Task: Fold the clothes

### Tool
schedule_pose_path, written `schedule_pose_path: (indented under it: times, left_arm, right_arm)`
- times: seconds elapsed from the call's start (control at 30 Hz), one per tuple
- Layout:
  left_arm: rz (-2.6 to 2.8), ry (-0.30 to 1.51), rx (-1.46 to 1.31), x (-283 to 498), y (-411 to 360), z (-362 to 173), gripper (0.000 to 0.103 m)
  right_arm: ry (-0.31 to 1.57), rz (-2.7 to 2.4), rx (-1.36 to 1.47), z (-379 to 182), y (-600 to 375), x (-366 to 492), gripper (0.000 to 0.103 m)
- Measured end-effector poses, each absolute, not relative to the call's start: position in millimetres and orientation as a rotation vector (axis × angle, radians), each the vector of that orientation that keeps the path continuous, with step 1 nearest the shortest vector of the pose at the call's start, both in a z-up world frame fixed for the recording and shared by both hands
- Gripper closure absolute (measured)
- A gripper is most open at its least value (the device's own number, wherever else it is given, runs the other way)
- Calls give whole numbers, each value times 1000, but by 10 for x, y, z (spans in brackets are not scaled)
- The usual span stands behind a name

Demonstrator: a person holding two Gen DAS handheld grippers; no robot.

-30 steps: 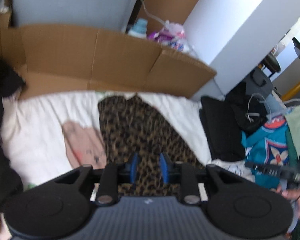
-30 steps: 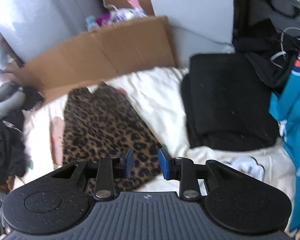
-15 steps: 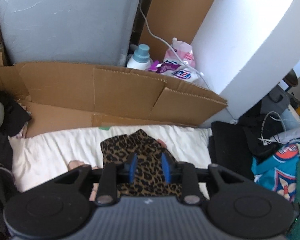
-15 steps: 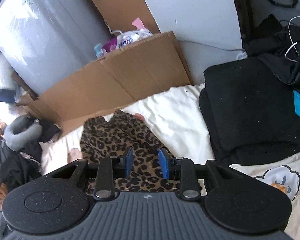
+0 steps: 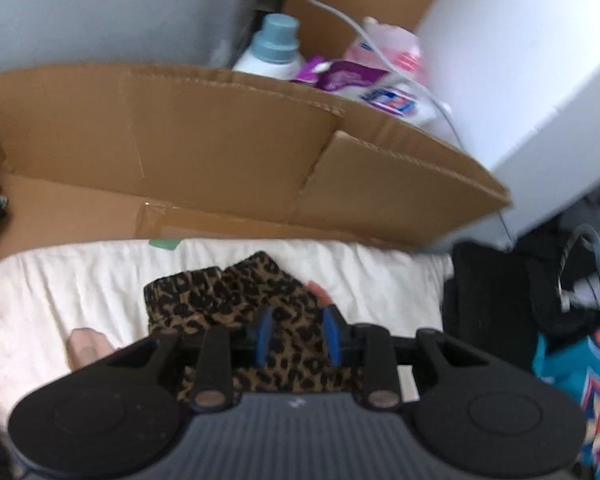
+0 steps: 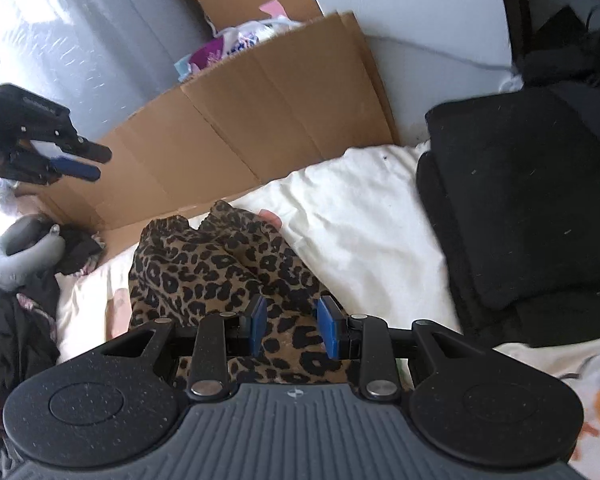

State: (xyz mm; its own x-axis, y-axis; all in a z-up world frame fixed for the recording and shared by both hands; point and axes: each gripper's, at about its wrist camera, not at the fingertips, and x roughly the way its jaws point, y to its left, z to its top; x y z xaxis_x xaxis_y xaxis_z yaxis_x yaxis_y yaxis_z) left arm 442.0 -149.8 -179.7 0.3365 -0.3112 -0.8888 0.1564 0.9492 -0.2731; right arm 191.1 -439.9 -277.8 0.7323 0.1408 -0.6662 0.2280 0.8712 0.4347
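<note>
A leopard-print garment (image 5: 236, 304) lies bunched on the white bedding (image 5: 52, 292), and it also shows in the right wrist view (image 6: 204, 264). My left gripper (image 5: 294, 334) is open and empty, held above the garment's near part. My right gripper (image 6: 290, 326) is open and empty, over the garment's near right part. The left gripper (image 6: 74, 162) also shows in the right wrist view, raised in the air at the far left. A pink piece (image 5: 86, 346) peeks out from under the garment's left side.
A flattened cardboard wall (image 5: 220, 152) stands behind the bedding, with detergent bottles (image 5: 274, 46) beyond it. A folded black stack (image 6: 516, 200) lies to the right. A teal printed shirt (image 5: 572, 376) is at the far right. A grey neck pillow (image 6: 20, 252) and dark clothes lie at the left.
Both grippers have risen and tilted toward the back wall. The leopard garment, spread long a second ago, now lies shorter and bunched.
</note>
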Motion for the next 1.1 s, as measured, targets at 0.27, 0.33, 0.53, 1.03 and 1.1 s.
schedule_pose_path:
  times: [0.27, 0.33, 0.53, 1.03, 1.1]
  left_arm:
    - [-257, 1226, -175, 4648, -1629, -2388, 73]
    - [-247, 1232, -180, 4684, -1676, -2515, 73]
    - [-247, 1250, -151, 4735, -1875, -2782, 73]
    - [-107, 1354, -150, 4745, -1699, -3392, 73]
    - [-102, 1358, -158, 4747, -1668, -3408, 73]
  right_arm:
    - [676, -72, 541, -3085, -4302, 2255, 68]
    - [673, -71, 534, -3142, -4269, 2342, 68]
    - [713, -39, 490, -3292, -4199, 2563, 68]
    - [796, -20, 485, -3612, -4242, 2403, 68]
    - [804, -18, 487, -3636, -4249, 2360, 68]
